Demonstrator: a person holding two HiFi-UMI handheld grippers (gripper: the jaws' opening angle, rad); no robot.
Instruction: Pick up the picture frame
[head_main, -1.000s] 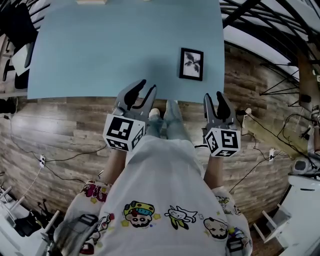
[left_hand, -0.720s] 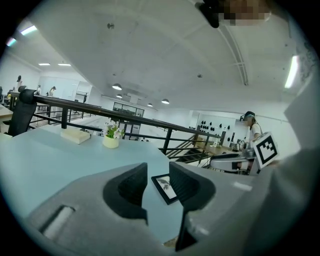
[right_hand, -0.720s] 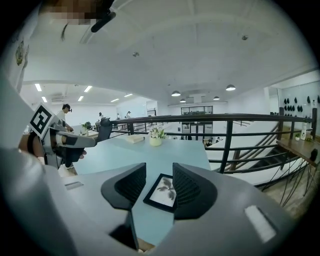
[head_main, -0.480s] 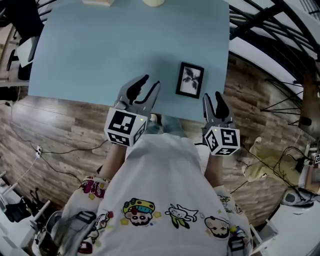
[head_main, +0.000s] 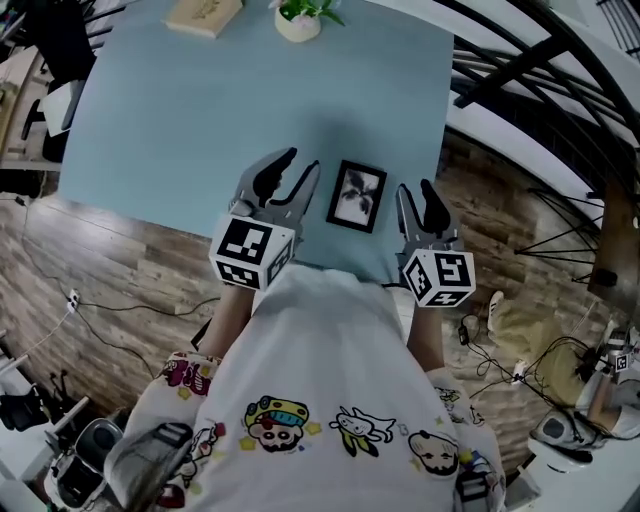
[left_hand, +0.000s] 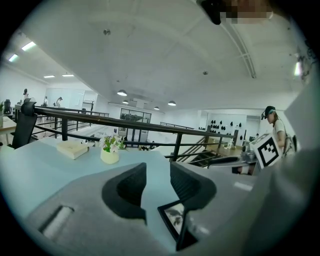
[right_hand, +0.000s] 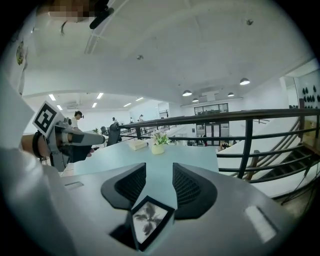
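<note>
A black picture frame (head_main: 357, 195) with a grey leaf print lies flat on the light blue table (head_main: 190, 110), close to its near edge. My left gripper (head_main: 298, 165) hovers just left of the frame. It is open, its jaws have just been opening, and nothing is between them. My right gripper (head_main: 415, 190) hovers just right of the frame, also open and empty. In the left gripper view the frame (left_hand: 175, 220) shows low under the right jaw of that gripper (left_hand: 157, 170). In the right gripper view the frame (right_hand: 148, 220) lies below the gap of that gripper (right_hand: 159, 172).
A small white pot with a plant (head_main: 298, 18) and a pale wooden box (head_main: 203, 14) stand at the table's far edge. Black railings (head_main: 520, 70) run along the right. The wooden floor (head_main: 110, 290) carries cables. A person (left_hand: 272, 122) stands in the background.
Both grippers have moved forward from over the floor to over the table and now flank the frame. The left jaws stand a little wider. The plant and box have come into view.
</note>
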